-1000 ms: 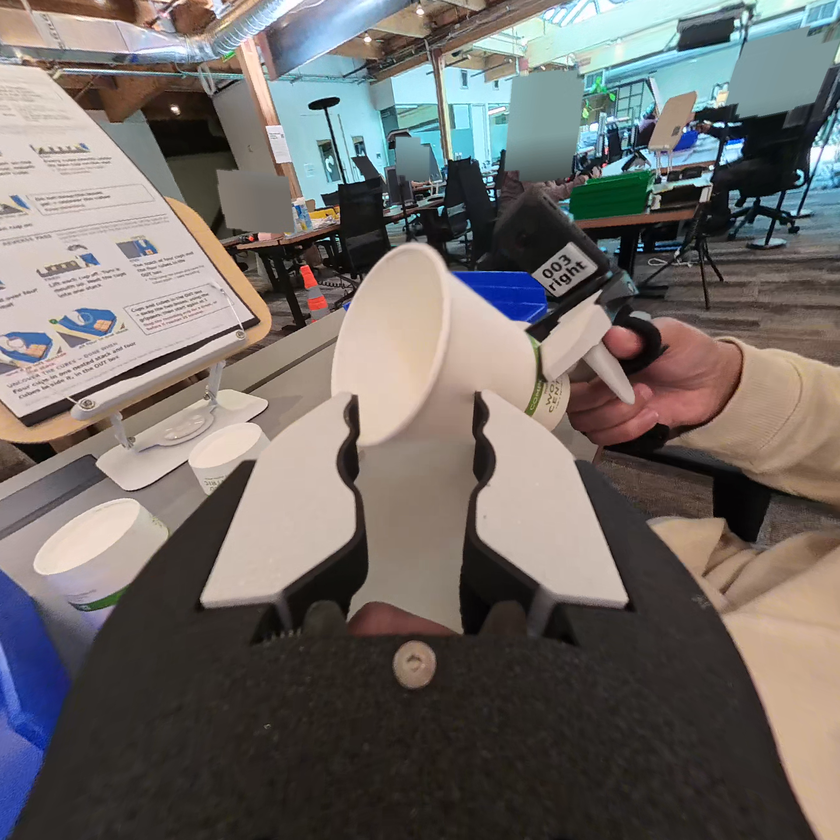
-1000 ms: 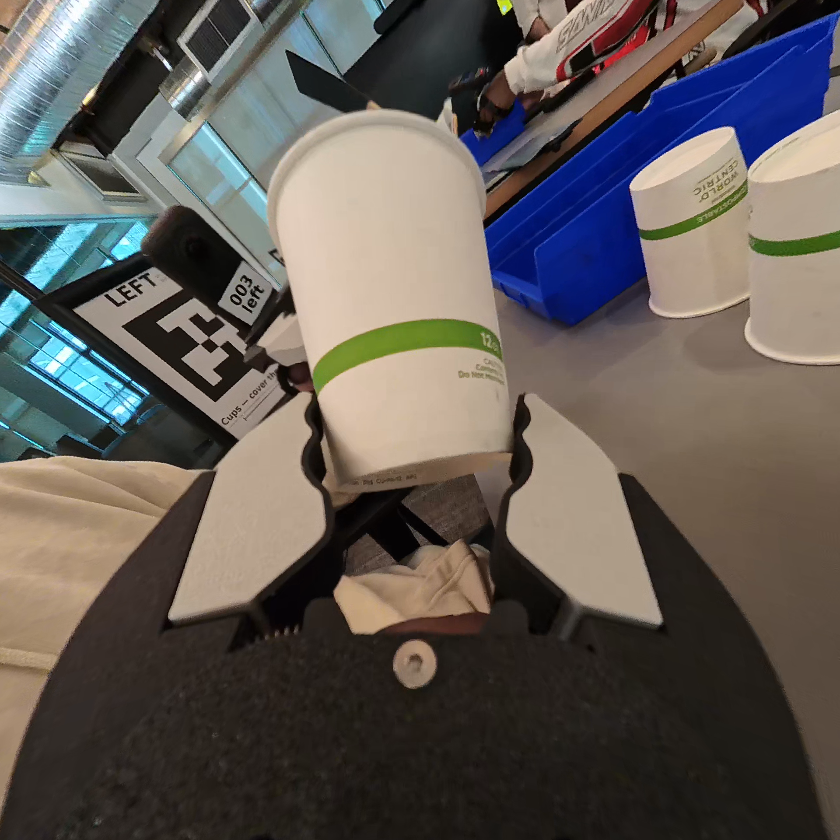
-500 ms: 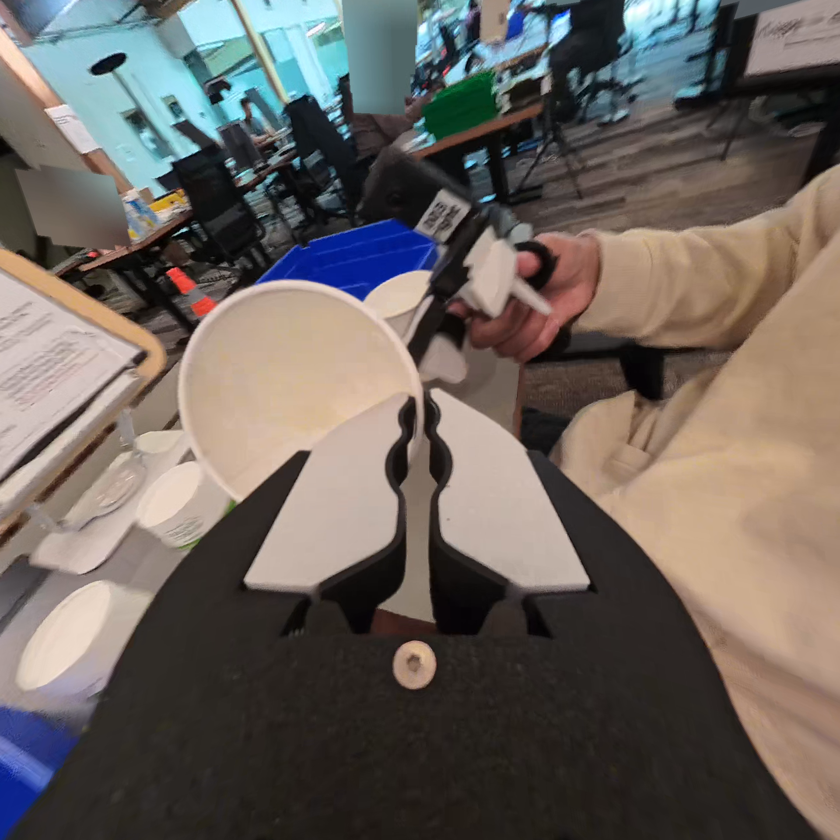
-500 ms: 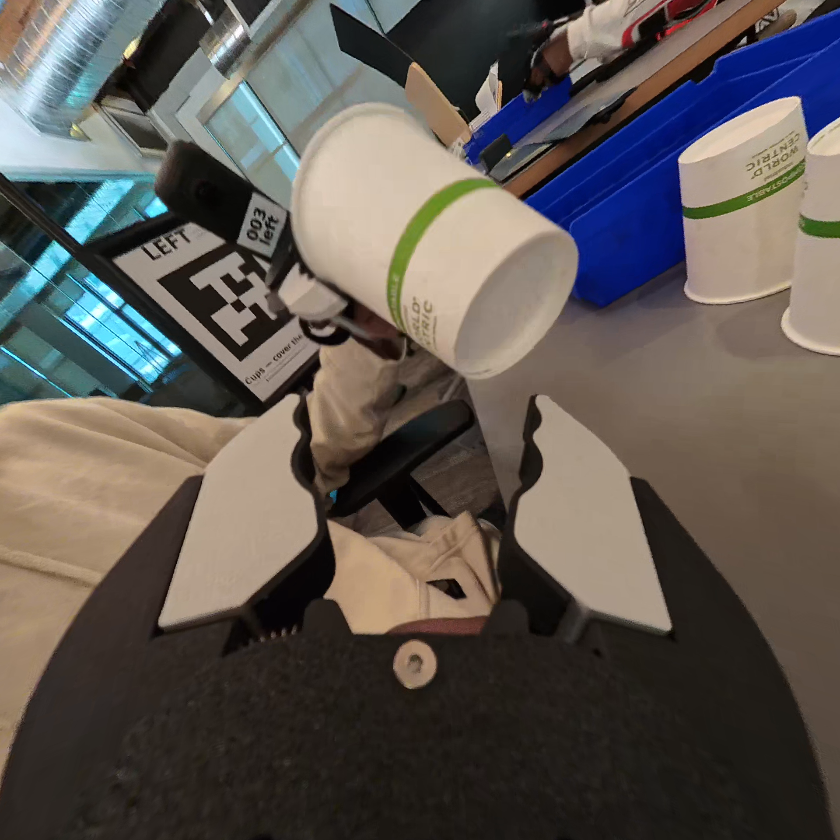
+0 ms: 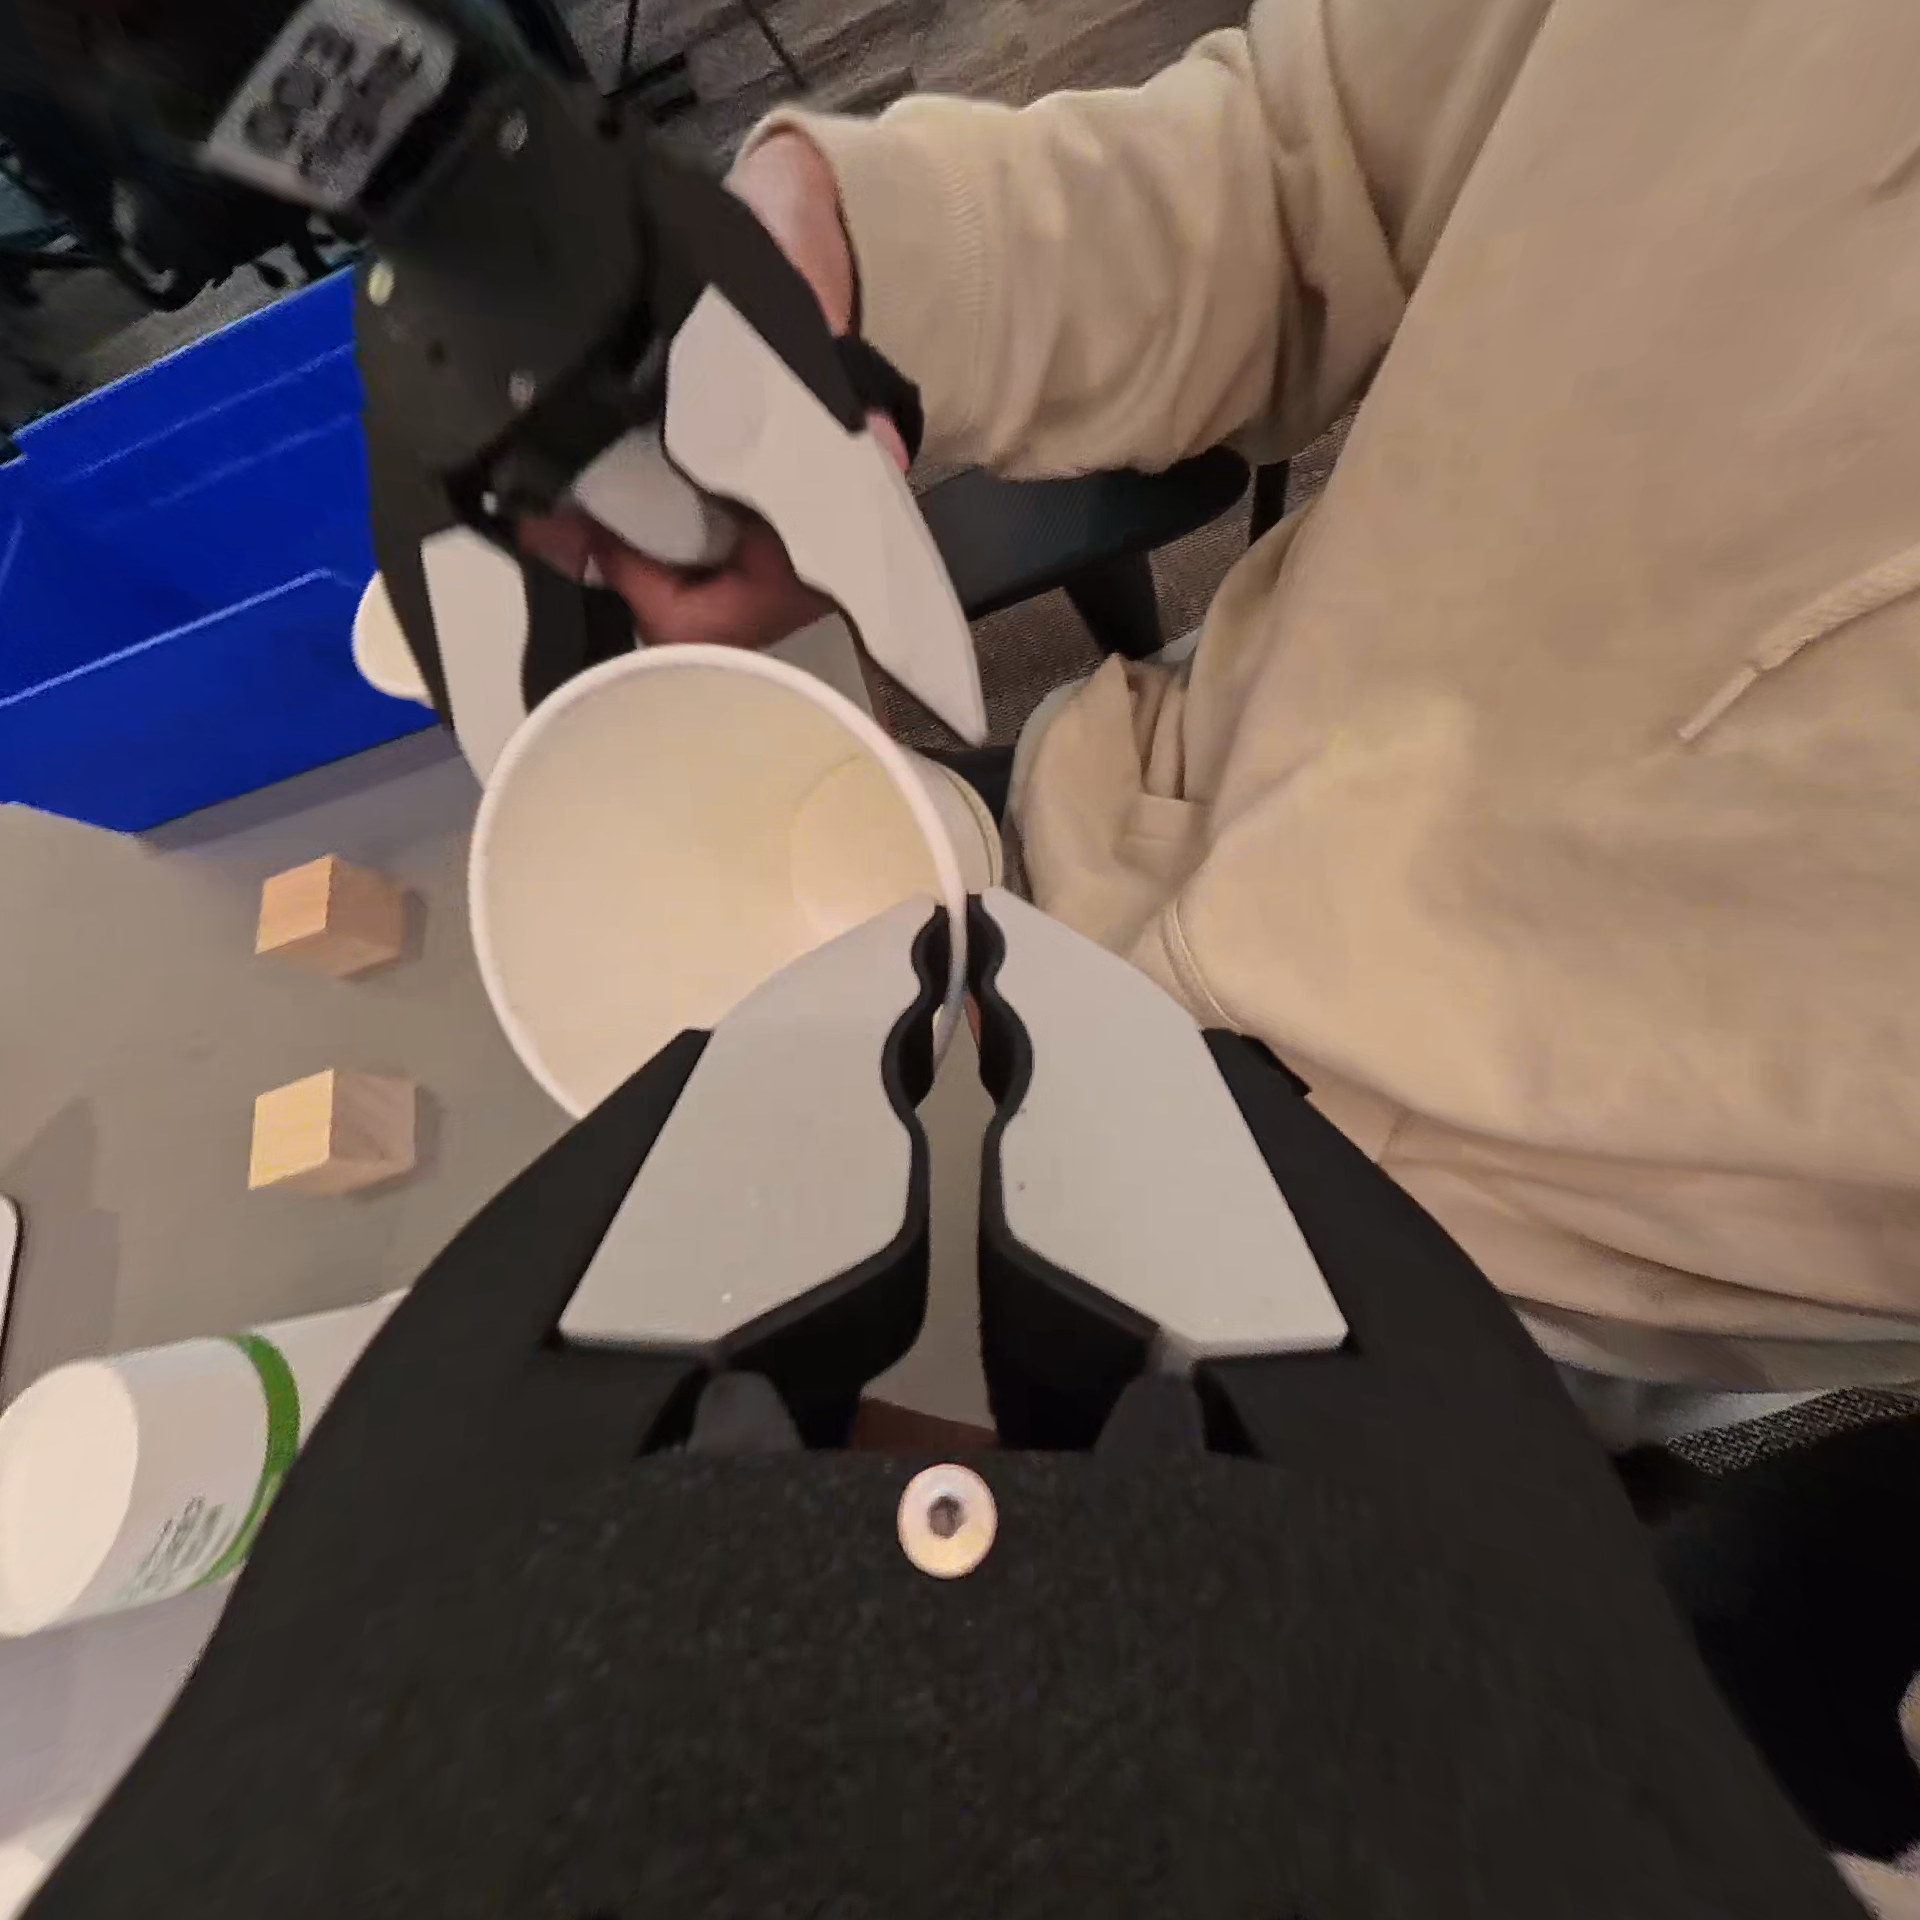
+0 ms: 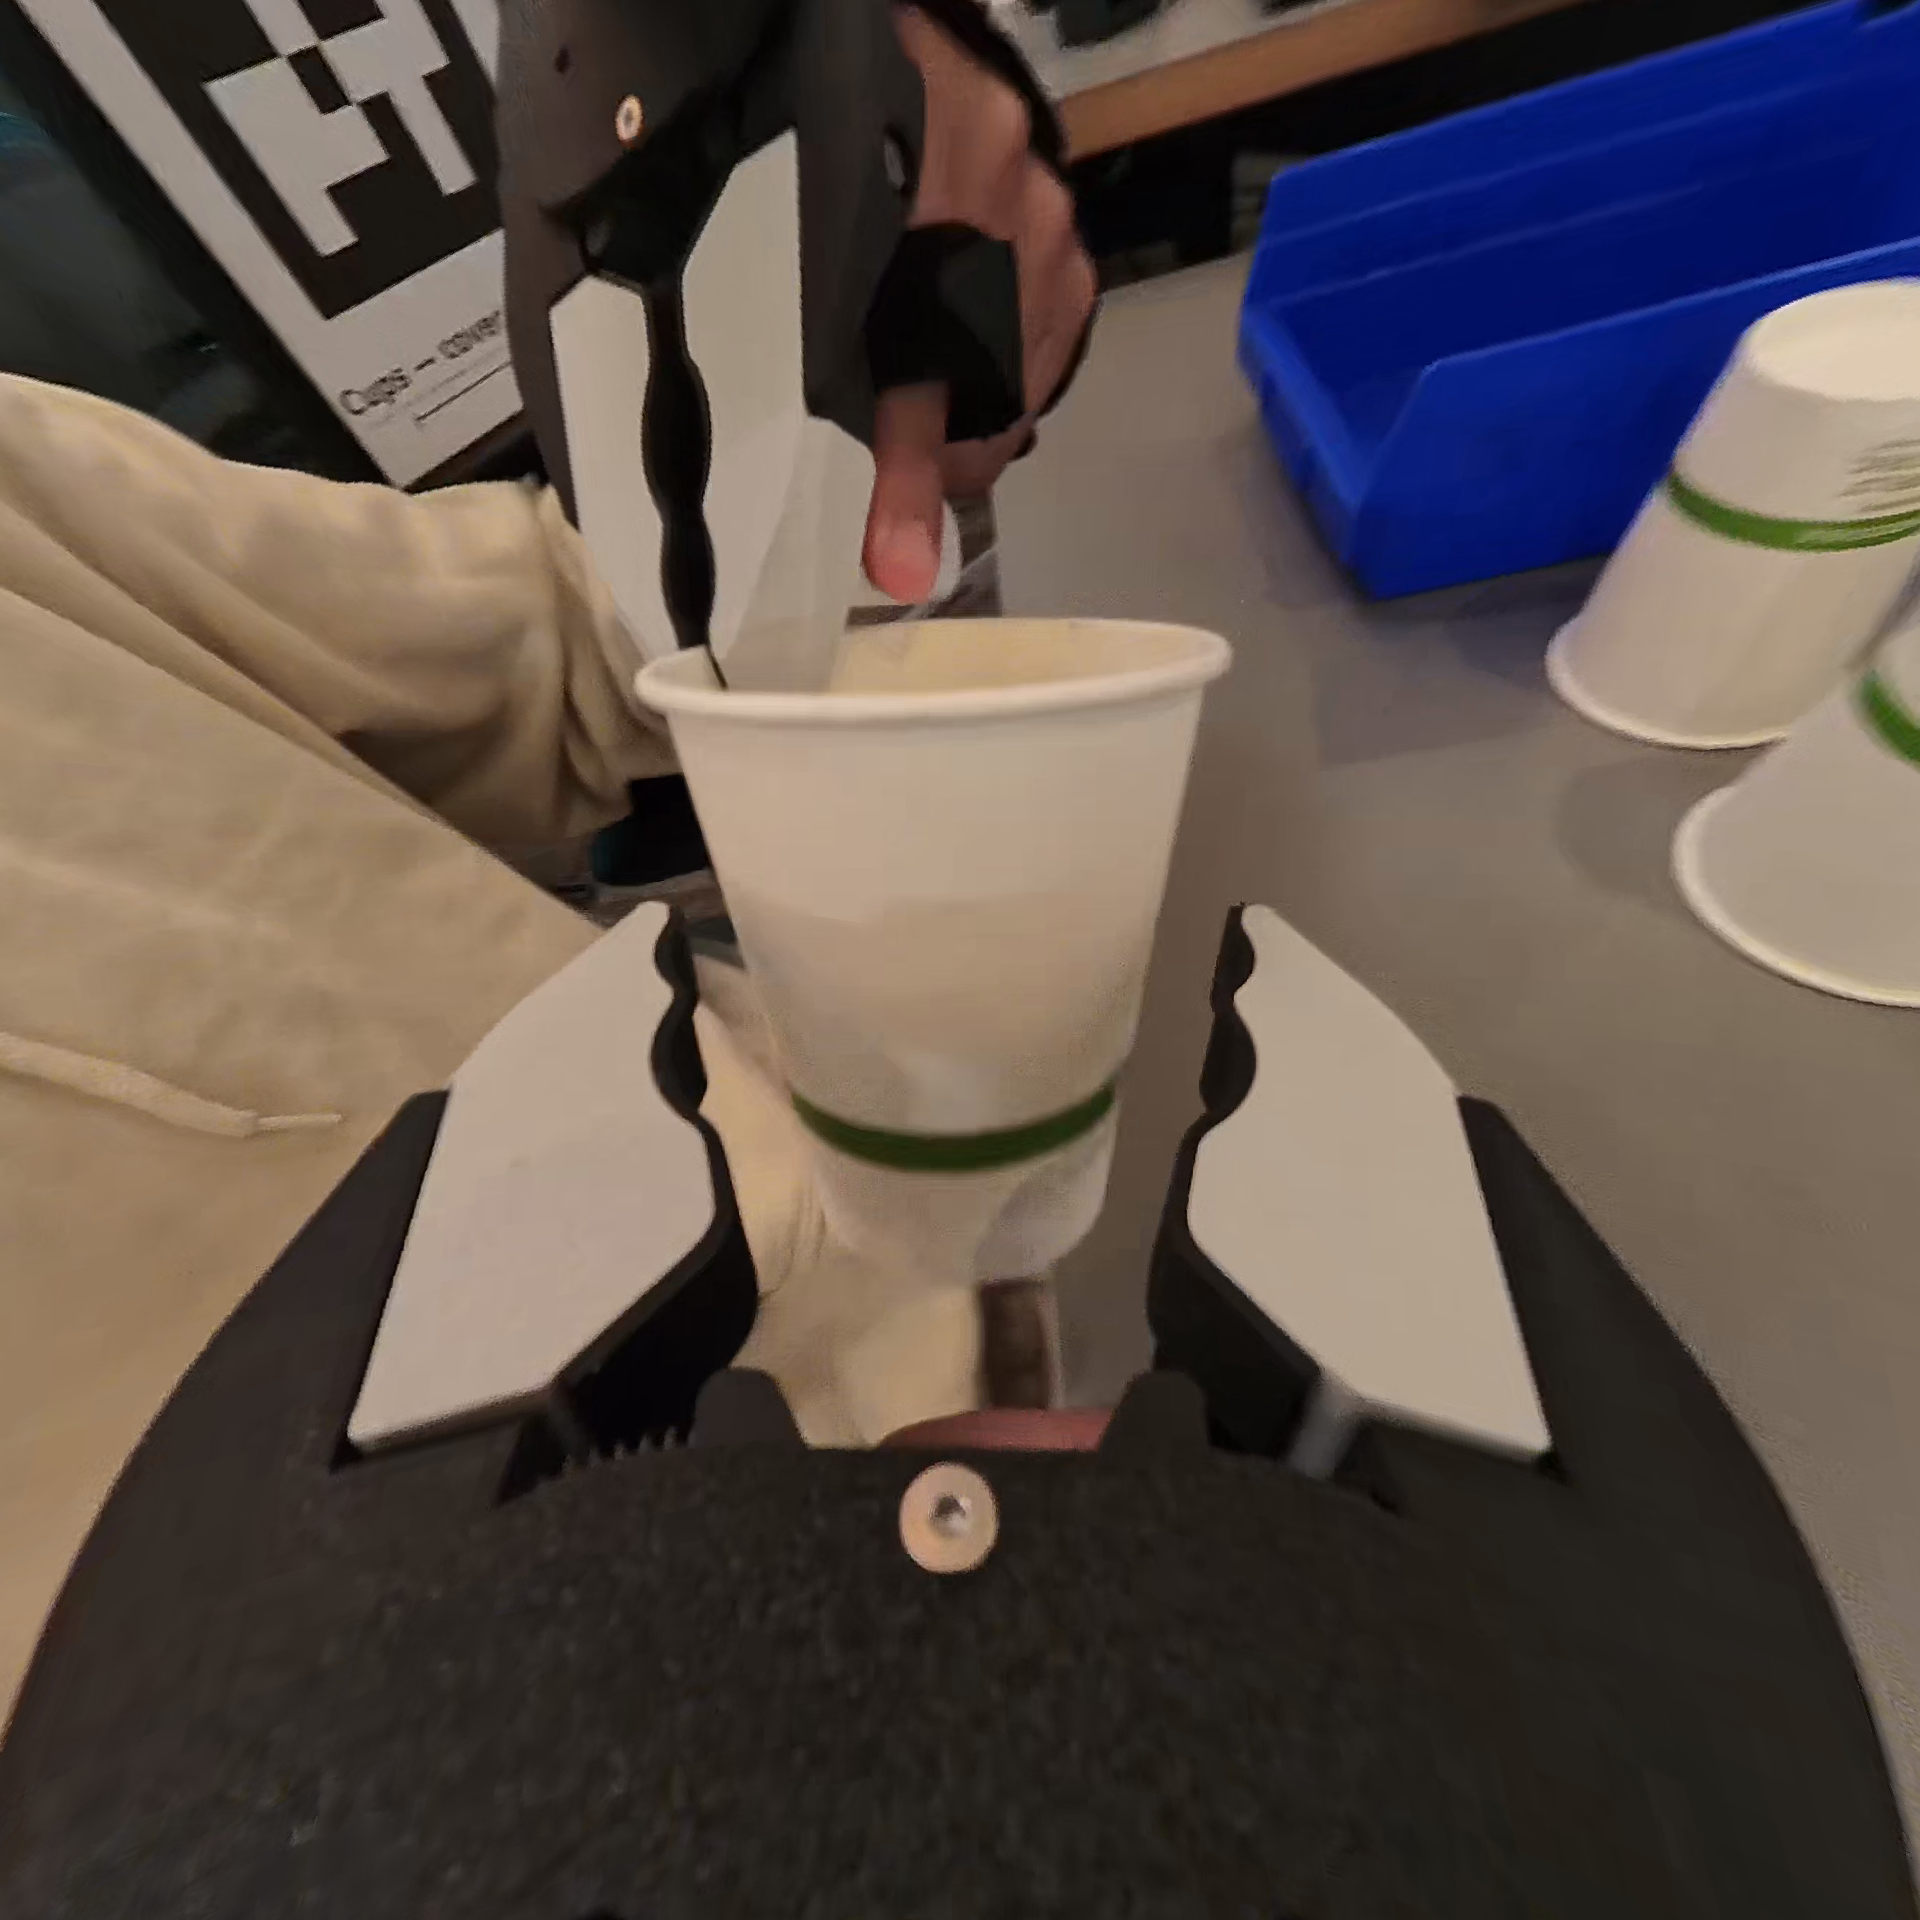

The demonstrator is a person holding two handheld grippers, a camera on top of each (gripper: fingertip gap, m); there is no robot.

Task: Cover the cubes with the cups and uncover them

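Observation:
My left gripper (image 5: 961, 914) is shut on the rim of a white paper cup (image 5: 707, 862) with a green band. The cup's open mouth faces the left wrist camera. In the right wrist view the cup (image 6: 935, 862) hangs mouth up from the left gripper (image 6: 717, 665). It sits between the fingers of my right gripper (image 6: 951, 935), which is open and does not touch it. The right gripper (image 5: 727, 727) also shows open above the cup in the left wrist view. Two wooden cubes (image 5: 327, 914) (image 5: 332, 1132) lie uncovered on the grey table (image 5: 125, 1039).
A blue bin (image 6: 1558, 312) stands at the back of the table. Two cups (image 6: 1787, 540) (image 6: 1849, 862) stand mouth down to the right. Another cup (image 5: 125, 1475) stands mouth down at the lower left. The person's beige sleeve (image 5: 1455, 727) fills the right side.
The left gripper shut on the cup's rim and the right gripper let go of its base. The left gripper then swung the cup round from base up to mouth up.

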